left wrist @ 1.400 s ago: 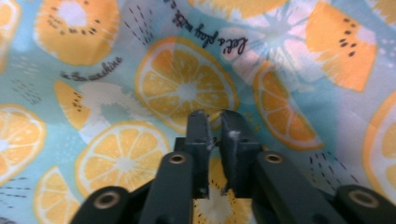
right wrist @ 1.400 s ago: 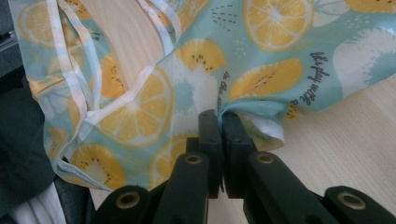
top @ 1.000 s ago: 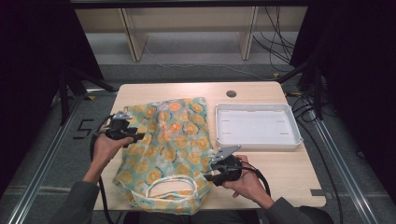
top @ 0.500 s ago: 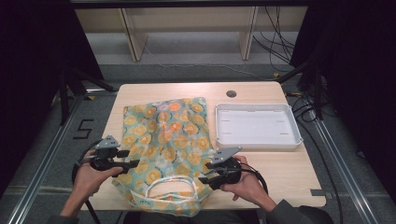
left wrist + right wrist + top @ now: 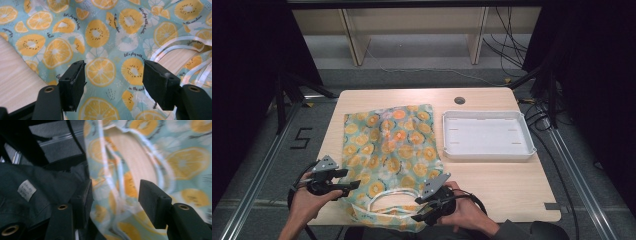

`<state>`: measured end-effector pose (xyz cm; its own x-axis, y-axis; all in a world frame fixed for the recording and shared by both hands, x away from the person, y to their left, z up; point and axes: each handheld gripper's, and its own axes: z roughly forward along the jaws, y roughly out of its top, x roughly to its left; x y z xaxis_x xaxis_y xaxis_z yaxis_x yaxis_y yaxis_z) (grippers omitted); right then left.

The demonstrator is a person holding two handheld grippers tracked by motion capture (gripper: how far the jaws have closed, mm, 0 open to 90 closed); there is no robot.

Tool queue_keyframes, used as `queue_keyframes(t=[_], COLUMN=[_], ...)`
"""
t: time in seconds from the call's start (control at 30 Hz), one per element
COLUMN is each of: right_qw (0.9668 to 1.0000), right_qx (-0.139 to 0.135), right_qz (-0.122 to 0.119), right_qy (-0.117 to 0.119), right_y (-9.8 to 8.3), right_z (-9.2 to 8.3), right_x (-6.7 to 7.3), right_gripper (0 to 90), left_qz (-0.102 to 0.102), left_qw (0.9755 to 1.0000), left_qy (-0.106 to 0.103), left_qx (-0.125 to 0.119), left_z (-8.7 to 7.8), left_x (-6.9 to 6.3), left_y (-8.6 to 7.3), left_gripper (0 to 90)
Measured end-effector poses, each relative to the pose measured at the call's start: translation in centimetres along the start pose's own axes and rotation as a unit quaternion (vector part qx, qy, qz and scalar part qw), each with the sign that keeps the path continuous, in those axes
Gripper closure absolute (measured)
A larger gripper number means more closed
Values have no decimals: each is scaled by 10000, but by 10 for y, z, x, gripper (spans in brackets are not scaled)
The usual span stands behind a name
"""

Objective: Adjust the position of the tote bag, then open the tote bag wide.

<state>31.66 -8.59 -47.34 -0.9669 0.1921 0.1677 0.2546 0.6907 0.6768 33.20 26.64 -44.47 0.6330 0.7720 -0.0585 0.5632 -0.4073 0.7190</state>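
A fruit-print cloth bag (image 5: 387, 160) lies flat on the wooden bench (image 5: 492, 180), stretching from the centre down to the 6 o'clock edge, where its white handles (image 5: 384, 200) loop and its mouth hangs slightly over the rim. A white tray (image 5: 487, 136), well apart from both grippers, sits just beside the bag at 3 o'clock.

The left gripper (image 5: 349, 185) is at the bag's 8 o'clock corner. Its jaws have just been opening and stand spread over the printed cloth in the left gripper view, with the cloth (image 5: 112, 50) lying flat beyond and between them; the pads are not pressing it.

The right gripper (image 5: 422, 217) is at 6 o'clock by the bag's mouth. Its jaws have just been closing slightly but stand spread, the bag's hanging edge and a handle strap (image 5: 112, 182) between them, blurred; whether a pad touches the cloth I cannot tell.
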Motion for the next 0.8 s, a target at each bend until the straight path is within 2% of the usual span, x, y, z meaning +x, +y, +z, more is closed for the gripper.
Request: queue_keyframes(t=[0.03, 0.07, 0.1, 0.17, 0.27, 0.33, 0.4, 0.43, 0.47, 0.5, 0.53, 0.57, 0.63, 0.67, 0.7, 0.73, 0.77, 0.8], right_qw=[10000, 9998, 9994, 9994, 9988, 9978, 9976, 9977, 9967, 9963, 9956, 9952, 9959, 9957, 9954, 9962, 9970, 9975], right_qx=[73, 169, 307, 329, 462, 538, 594, 580, 636, 751, 824, 859, 814, 808, 738, 806, 596, 499], right_qz=[20, 87, -129, -127, -128, -386, -368, -361, -497, -426, -434, -470, -394, -445, -614, -334, -477, -495], right_qy=[16, 20, 18, 5, 12, -25, 22, 47, 34, 20, -9, -28, 85, 59, 8, 5, 81, 93], right_y=[-1, -1, -2, -2, -4, -5, -6, -7, -8, -9, -10, -10, -8, -7, -6, -7, -5, -4], right_z=[3, 6, 11, 12, 13, 12, 13, 14, 14, 13, 12, 12, 10, 9, 7, 4, 3, 1], right_x=[2, 4, 3, 4, 4, 0, 1, 1, -1, 0, 0, 0, 0, 0, -2, 1, -2, -3], right_gripper=[455, 455, 455, 455, 452, 453, 464, 498, 574, 652, 734, 790, 876, 900, 900, 900, 900, 900], left_qz=[-9, -20, 57, 78, 14, 33, 32, 46, 26, 11, 85, 35, 94, 60, 82, 9, -28, 30], left_qw=[10000, 10000, 10000, 9998, 9999, 9998, 9998, 9998, 9997, 9997, 9998, 9999, 9997, 9998, 9998, 9998, 9998, 9998], left_qy=[-6, 20, 44, 157, 158, 194, 200, 188, 212, 202, 182, 164, 213, 199, 204, 206, 190, 193], left_qx=[-34, 33, 11, 110, 54, 46, -69, -6, -68, -97, -17, 20, 28, -7, -16, -70, -101, -64], left_z=[0, -2, -3, -5, -6, -6, -4, -5, -3, -2, -3, -2, -4, -5, -6, -7, -6, -7], left_x=[0, -1, 0, 2, 1, 0, 0, 0, -1, -1, 0, -1, -1, -1, 0, -1, -2, -2], left_y=[-2, -2, -3, -5, -7, -7, -8, -8, -8, -8, -9, -10, -12, -12, -12, -12, -12, -12], left_gripper=[342, 341, 329, 328, 328, 328, 323, 320, 319, 318, 315, 315, 315, 314, 313, 313, 313, 313])
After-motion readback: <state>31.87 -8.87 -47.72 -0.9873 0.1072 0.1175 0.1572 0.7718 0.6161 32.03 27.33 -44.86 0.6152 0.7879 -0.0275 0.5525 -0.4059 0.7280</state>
